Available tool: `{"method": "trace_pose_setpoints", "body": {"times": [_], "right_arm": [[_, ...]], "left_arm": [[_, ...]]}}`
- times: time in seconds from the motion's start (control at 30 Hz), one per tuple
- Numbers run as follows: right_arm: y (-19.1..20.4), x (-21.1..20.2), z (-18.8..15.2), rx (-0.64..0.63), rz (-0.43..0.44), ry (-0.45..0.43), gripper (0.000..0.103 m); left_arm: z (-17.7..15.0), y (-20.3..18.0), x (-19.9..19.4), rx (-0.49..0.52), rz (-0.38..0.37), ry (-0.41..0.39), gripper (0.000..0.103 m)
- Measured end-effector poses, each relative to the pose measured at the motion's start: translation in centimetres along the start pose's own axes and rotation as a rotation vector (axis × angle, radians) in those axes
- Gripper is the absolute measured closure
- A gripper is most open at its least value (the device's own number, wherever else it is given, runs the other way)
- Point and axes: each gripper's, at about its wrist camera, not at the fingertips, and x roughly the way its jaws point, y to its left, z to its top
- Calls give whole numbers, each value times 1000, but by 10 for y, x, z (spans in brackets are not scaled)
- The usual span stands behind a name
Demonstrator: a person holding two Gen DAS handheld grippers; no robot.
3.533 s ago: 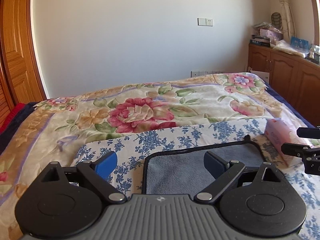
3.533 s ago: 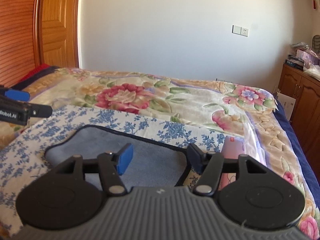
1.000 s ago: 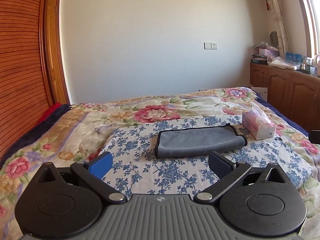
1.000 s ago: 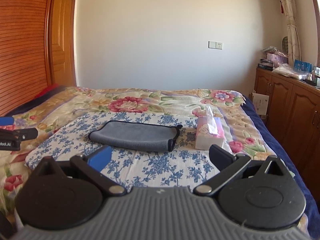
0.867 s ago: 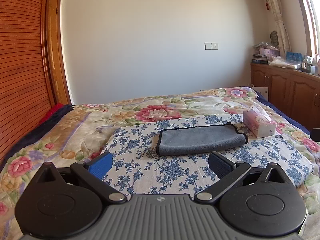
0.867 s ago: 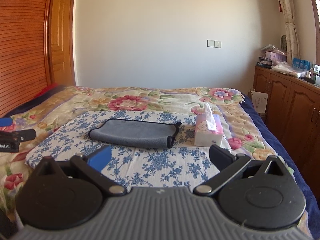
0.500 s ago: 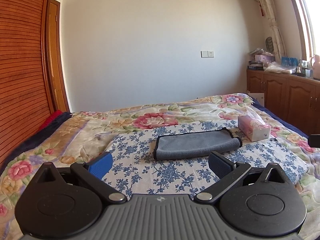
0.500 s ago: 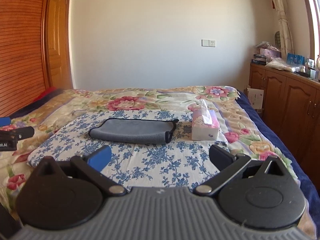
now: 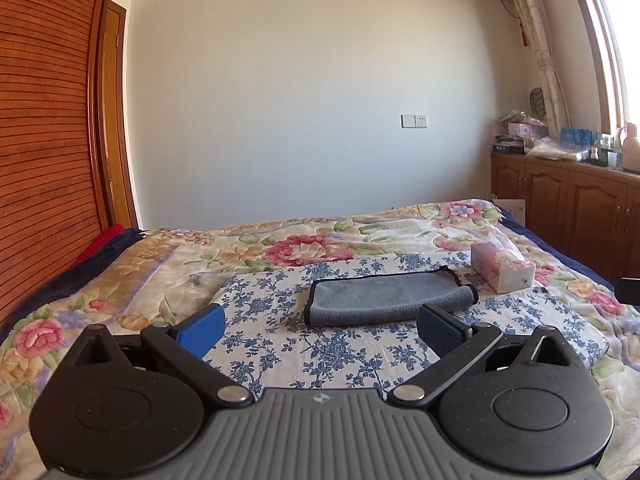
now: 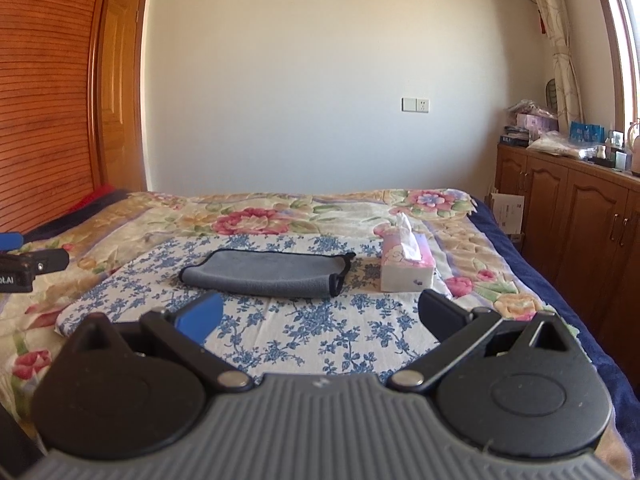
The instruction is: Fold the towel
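The grey towel (image 9: 386, 300) is lying folded into a narrow band at mid-frame on the blue-flowered cloth (image 9: 340, 352) spread over the bed (image 9: 168, 264), with a tissue box (image 9: 502, 266) just beside its right end. Both hand-held grippers, left (image 9: 320, 326) and right (image 10: 320, 314), are pulling back from it, released and empty, so the fold is looking finished.

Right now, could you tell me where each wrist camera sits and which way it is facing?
Left wrist: on the left gripper, looking along its open fingers across the bed at the folded grey towel; the right gripper's tip shows at the right edge.
Right wrist: on the right gripper, also open, facing the same towel from further right; the left gripper shows at the left edge.
Shared: towel, tissue box, blue floral cloth, back wall.
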Motion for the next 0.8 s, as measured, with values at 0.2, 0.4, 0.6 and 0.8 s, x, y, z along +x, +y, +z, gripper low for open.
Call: {"method": "trace_pose_setpoints", "body": {"times": [0.2, 0.4, 0.6, 0.8], "right_arm": [[-3, -3, 0, 4, -2, -21, 0], [-2, -7, -2, 5, -11, -40, 0], [-4, -7, -3, 13, -33, -49, 0], [-5, -5, -4, 21, -48, -48, 0]], "left_arm": [[1, 1, -4, -3, 6, -30, 0], [0, 1, -6, 1, 8, -41, 0], [0, 1, -5, -6, 13, -30, 0], [0, 3, -4, -16, 19, -28, 0]]}}
